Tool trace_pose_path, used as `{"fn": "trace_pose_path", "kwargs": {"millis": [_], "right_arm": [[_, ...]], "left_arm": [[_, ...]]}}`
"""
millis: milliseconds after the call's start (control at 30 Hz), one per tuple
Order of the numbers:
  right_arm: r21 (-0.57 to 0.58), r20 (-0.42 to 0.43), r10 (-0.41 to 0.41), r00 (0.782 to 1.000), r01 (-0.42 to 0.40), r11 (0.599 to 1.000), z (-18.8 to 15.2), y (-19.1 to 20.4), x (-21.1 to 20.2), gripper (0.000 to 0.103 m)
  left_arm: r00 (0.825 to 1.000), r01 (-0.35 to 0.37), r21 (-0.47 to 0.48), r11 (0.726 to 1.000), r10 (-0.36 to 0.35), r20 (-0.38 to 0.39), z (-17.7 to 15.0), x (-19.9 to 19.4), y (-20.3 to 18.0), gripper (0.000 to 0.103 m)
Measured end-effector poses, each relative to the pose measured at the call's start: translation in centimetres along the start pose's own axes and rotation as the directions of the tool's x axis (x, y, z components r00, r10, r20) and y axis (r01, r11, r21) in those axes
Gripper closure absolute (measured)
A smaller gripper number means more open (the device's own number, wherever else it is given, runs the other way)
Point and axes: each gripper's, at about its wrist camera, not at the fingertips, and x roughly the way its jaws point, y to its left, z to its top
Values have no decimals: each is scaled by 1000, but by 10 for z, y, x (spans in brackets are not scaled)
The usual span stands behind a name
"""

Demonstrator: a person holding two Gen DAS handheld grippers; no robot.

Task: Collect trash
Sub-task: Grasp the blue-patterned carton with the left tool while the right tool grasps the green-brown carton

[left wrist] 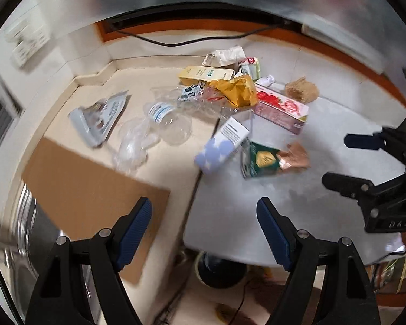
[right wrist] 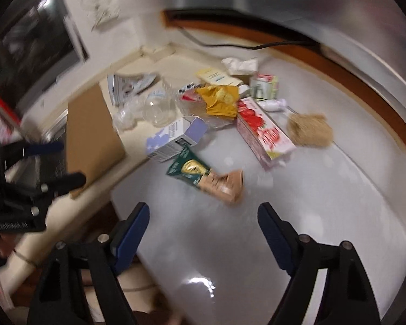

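Observation:
Trash lies in a pile across a grey table [left wrist: 257,203] and a cream counter [left wrist: 162,162]. A green and tan packet [left wrist: 270,159] [right wrist: 205,176] lies nearest. Beside it are a lilac box [left wrist: 222,146] [right wrist: 173,138], a pink strawberry carton [left wrist: 281,108] [right wrist: 262,132], a yellow wrapper [left wrist: 238,89] [right wrist: 219,100], a clear plastic bottle [left wrist: 165,116] [right wrist: 157,108] and a brown wad [left wrist: 301,89] [right wrist: 310,130]. My left gripper [left wrist: 204,227] is open and empty, above the table's near edge. My right gripper [right wrist: 203,230] is open and empty, short of the packet; it also shows in the left wrist view [left wrist: 343,159].
A flat cardboard sheet [left wrist: 94,187] [right wrist: 94,135] lies on the counter at the left. A grey booklet [left wrist: 100,116] lies behind it. A black cable [left wrist: 189,42] runs along the back edge. A dark round bin [left wrist: 219,270] stands below the table edge.

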Motion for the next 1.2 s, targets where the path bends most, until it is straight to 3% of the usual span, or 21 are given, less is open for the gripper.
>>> {"fn": "trace_pose_path", "kwargs": {"millis": [100, 267, 467, 500, 733, 933, 967, 1033, 1200], "right_arm": [[-82, -32, 49, 998, -51, 995, 13, -4, 29, 23], [-215, -71, 103, 992, -116, 970, 22, 2, 66, 24], [-267, -135, 127, 983, -159, 951, 25, -2, 95, 51], [-254, -161, 148, 976, -186, 949, 26, -5, 98, 62], [-171, -214, 205, 955, -243, 955, 23, -30, 94, 63], [-96, -233, 229, 945, -256, 962, 11, -50, 83, 64], [-74, -234, 234, 944, -257, 964, 9, -54, 82, 64], [-47, -230, 242, 943, -259, 965, 4, -63, 75, 64], [2, -219, 240, 946, -245, 969, 10, -73, 77, 64]], "left_arm": [[999, -20, 45, 999, 21, -28, 18, 30, -1, 25], [997, 21, 90, 996, -14, -78, 37, 70, -2, 25], [990, 55, 116, 992, -39, -134, 56, 105, 0, 25], [989, 63, 122, 991, -46, -141, 59, 109, 0, 25], [978, 112, 170, 979, -79, -193, 75, 136, -10, 25], [970, 114, 241, 964, -56, -236, 78, 151, -25, 25], [968, 117, 254, 960, -53, -245, 78, 153, -27, 27], [963, 124, 275, 953, -49, -266, 77, 157, -31, 43], [955, 110, 275, 955, -25, -297, 71, 160, -37, 54]]}}
